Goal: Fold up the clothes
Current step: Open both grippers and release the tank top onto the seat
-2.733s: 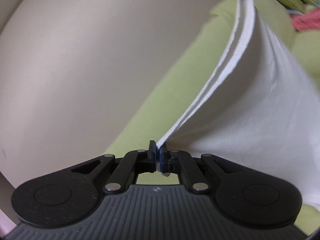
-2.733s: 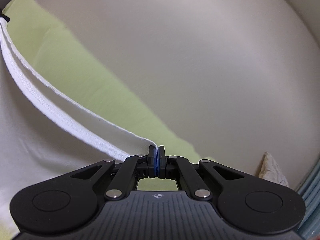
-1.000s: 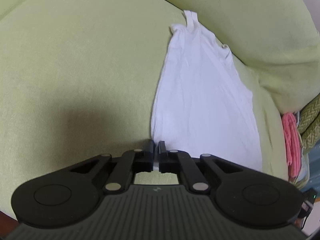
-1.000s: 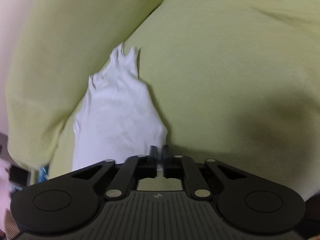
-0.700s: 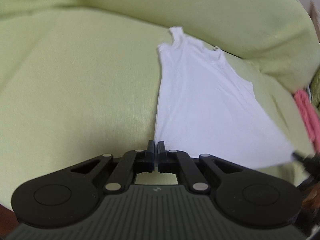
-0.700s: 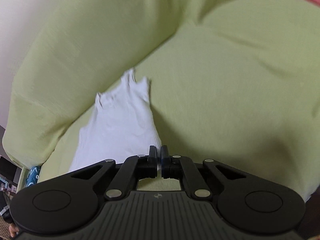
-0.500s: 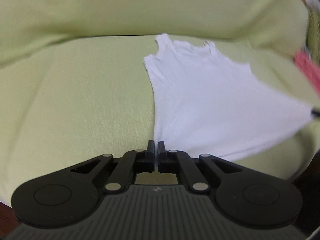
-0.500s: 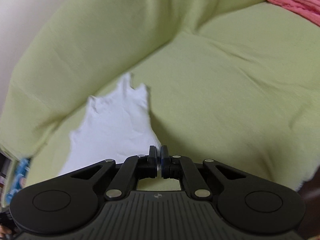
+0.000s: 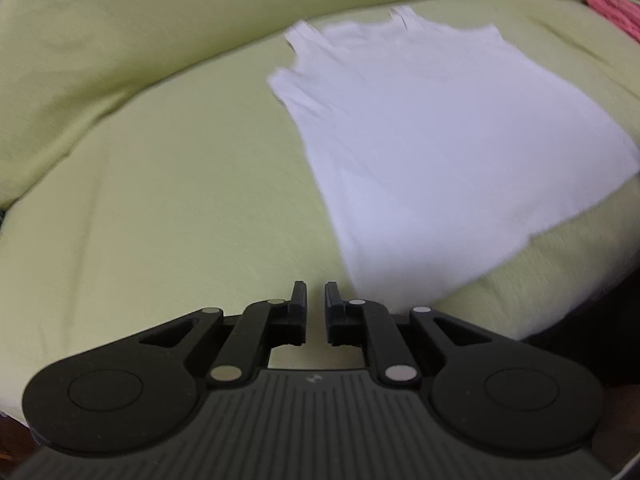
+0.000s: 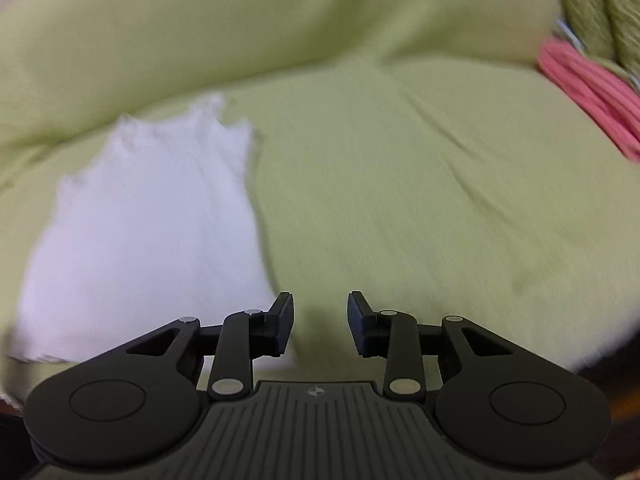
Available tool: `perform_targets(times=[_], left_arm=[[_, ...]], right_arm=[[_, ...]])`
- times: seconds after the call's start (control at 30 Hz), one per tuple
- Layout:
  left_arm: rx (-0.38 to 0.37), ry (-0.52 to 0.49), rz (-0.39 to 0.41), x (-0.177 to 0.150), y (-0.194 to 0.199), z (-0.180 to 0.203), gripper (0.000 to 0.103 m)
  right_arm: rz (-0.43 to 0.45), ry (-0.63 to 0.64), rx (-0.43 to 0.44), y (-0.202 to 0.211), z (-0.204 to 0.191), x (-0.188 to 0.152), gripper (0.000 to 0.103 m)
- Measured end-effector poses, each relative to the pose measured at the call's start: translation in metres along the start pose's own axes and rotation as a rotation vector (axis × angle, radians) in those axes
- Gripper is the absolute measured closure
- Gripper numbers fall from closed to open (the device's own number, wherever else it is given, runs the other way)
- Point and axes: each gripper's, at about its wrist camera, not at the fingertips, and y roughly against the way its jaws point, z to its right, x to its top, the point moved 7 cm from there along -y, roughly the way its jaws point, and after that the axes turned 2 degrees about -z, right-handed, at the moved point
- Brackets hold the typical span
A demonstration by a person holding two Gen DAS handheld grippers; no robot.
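Both the left gripper [image 9: 315,300] and right gripper [image 10: 320,316] are opening, empty, with the white vest [image 9: 432,140] flat on the sofa [image 9: 160,200] just ahead of them.

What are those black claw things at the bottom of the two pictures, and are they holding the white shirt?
Each one is a pincher tool that a person holds, one in each hand, with a small camera looking out over its two fingers. One picture comes from the left gripper, the other from the right gripper. Both are opening, with nothing between their fingers. The white tank top lies spread flat on a green sofa seat, straps towards the backrest. Off to the side is something pink, probably folded cloth.
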Motion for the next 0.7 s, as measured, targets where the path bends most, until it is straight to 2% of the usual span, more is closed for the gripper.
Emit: perform_targets(times=[0.07,0.1,0.13,0.2,0.27,0.33,0.43,0.47,0.57,0.7], left_arm=[[-0.024,0.009,0.029,0.008,0.003,-0.005,0.094],[-0.046,0.013,0.04,0.011,0.002,-0.005,0.094],[-0.068,0.016,0.051,0.014,0.001,-0.005,0.094],[-0.105,-0.007,0.006,0.014,-0.018,0.006,0.094],[-0.108,-0.035,-0.02,0.017,-0.031,0.01,0.094],[-0.134,-0.043,0.032,0.037,-0.031,0.0,0.094],[-0.174,-0.042,0.139,0.09,-0.033,-0.028,0.093],[-0.177,-0.048,0.174,0.112,-0.036,-0.037,0.09],[-0.189,-0.107,0.264,0.18,-0.059,-0.055,0.087],[-0.231,-0.162,0.279,0.252,-0.12,-0.067,0.079]], right_arm=[[-0.006,0.024,0.096,-0.006,-0.009,0.004,0.07],[-0.044,0.029,0.117,-0.016,-0.012,0.002,0.07],[-0.084,0.033,0.134,-0.026,-0.015,0.001,0.073],[-0.15,0.055,0.113,-0.043,-0.015,0.001,0.076],[-0.138,0.074,0.135,-0.046,-0.014,0.017,0.076],[-0.096,0.096,0.191,-0.045,-0.014,0.043,0.075],[-0.031,0.177,0.263,-0.055,-0.019,0.096,0.074],[-0.012,0.209,0.277,-0.063,-0.024,0.115,0.074],[0.049,0.315,0.325,-0.094,-0.041,0.169,0.072],[0.066,0.357,0.375,-0.157,-0.065,0.233,0.072]])
